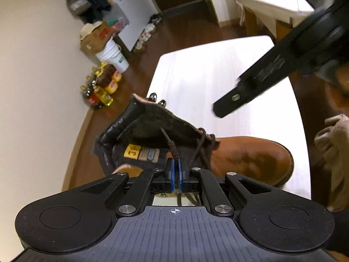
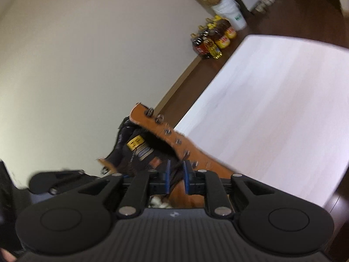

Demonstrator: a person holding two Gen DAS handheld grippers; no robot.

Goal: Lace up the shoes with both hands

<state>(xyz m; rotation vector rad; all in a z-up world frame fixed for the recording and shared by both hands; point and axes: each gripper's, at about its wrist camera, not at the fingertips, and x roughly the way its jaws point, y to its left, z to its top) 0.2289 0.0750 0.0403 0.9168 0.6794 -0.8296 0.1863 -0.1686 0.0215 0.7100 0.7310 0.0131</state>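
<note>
On the white counter (image 1: 218,69) stood the brown boot (image 1: 246,157), above whose tongue the left tongs (image 1: 176,170) pinched a dark lace (image 1: 171,145) while the right tongs (image 2: 176,174) were spread around laces.

Tan leather boot (image 1: 250,157) on its side – tongue open, dark brown lace (image 1: 172,147) loose.

Home: floor-stored oil bottles (image 1: 102,87), bucket (image 1: 113,56).
</note>
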